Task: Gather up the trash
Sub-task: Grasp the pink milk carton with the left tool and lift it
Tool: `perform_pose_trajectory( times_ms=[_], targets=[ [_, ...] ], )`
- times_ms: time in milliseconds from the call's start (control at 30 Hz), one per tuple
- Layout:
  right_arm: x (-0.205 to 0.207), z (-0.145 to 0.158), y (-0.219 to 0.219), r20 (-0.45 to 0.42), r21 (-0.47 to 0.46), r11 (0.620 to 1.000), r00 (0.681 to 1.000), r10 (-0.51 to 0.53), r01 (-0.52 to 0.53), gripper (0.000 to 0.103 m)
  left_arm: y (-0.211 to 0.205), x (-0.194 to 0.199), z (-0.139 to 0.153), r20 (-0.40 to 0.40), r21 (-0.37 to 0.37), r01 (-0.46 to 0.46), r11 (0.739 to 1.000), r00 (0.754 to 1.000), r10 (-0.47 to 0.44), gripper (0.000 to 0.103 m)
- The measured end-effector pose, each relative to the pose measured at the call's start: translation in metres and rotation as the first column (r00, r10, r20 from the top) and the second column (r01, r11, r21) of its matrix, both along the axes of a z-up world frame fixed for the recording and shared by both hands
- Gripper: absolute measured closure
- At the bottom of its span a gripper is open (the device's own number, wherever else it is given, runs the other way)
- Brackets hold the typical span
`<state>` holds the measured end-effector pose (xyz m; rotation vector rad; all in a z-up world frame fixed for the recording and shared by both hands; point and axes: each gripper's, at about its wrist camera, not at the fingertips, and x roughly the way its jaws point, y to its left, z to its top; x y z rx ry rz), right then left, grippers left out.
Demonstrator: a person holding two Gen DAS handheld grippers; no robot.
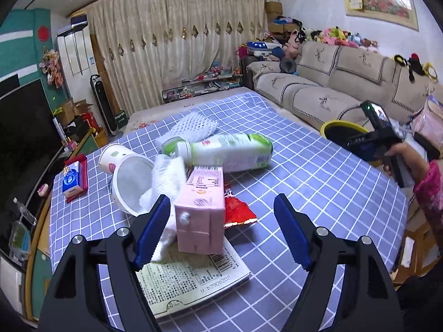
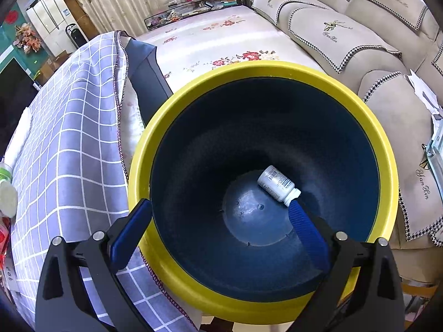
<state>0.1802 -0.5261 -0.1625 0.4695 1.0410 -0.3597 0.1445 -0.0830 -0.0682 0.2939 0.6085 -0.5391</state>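
Trash is seen heaped on the blue-and-white checked tablecloth (image 1: 318, 182), with 1 item already binned. From left to right in the left wrist view, a small red-and-blue tissue pack (image 1: 74, 178), a white paper cup lying on its side (image 1: 126, 178), crumpled white tissue (image 1: 166, 182), a pink rectangular drink carton (image 1: 200, 210), a red foil wrapper (image 1: 238, 211) and a green-and-white plastic milk bottle on its side (image 1: 224, 152) are laid out. The left gripper (image 1: 221, 232) is held with its jaws wide apart, the pink carton lying between the blue pads but not touched.

Collection is judged to be partly done: the carton is probably the next pick, which calls for an advance and a closing on its narrow sides.

Further right, the right gripper (image 2: 220, 227) is held spread and empty over the yellow-rimmed dark blue bin (image 2: 387, 166), where a small white pill bottle (image 2: 278, 184) lies.

"20240624 A" is read on the printed flat packet (image 1: 193, 282) under the carton; other print is too small.
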Motion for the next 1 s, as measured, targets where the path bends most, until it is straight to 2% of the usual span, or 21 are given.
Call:
perform_pose_trajectory(
  times_ms=[267, 367, 467, 533, 600, 633, 800, 1000],
  targets=[
    [0.0, 0.001, 0.002, 0.003, 0.002, 1.0, 1.0, 0.003, -0.003, 0.009, -0.01, 0.002, -0.013, -0.029, 0.025, 0.006, 1.0, 1.0, -0.005, 0.027],
    [-0.001, -0.001, 0.001, 0.001, 0.005, 1.0, 1.0, 0.0, 0.0, 0.009, -0.019, 0.004, -0.013, 0.004, 0.063, -0.022, 0.998, 1.0, 0.022, 0.029],
    [-0.001, -0.002, 0.001, 0.004, 0.007, 1.0, 1.0, 0.001, -0.001, 0.009, -0.023, 0.014, -0.011, 0.001, 0.067, -0.058, 0.996, 0.998, 0.058, 0.039],
    [-0.001, -0.002, 0.002, 0.003, 0.008, 1.0, 1.0, 0.005, -0.005, 0.009, -0.028, 0.02, -0.014, 0.001, 0.095, -0.092, 0.991, 0.996, 0.092, 0.052],
    [-0.002, -0.004, 0.001, 0.002, 0.01, 1.0, 1.0, 0.005, -0.006, 0.009, -0.031, 0.026, -0.019, -0.011, 0.123, -0.109, 0.986, 0.994, 0.111, 0.061],
    [-0.002, -0.005, 0.0, 0.002, 0.012, 1.0, 1.0, 0.005, -0.005, 0.009, -0.033, 0.028, -0.021, -0.027, 0.126, -0.108, 0.986, 0.993, 0.113, 0.062],
    [-0.004, -0.011, -0.004, -0.001, 0.023, 1.0, 1.0, -0.001, 0.001, 0.009, -0.033, 0.022, -0.019, -0.028, 0.104, -0.099, 0.99, 0.994, 0.103, 0.065],
    [-0.005, -0.011, -0.007, 0.003, 0.03, 1.0, 1.0, 0.001, -0.001, 0.009, -0.029, 0.005, 0.009, -0.017, 0.032, -0.051, 0.998, 0.999, 0.051, 0.065]
  ],
)
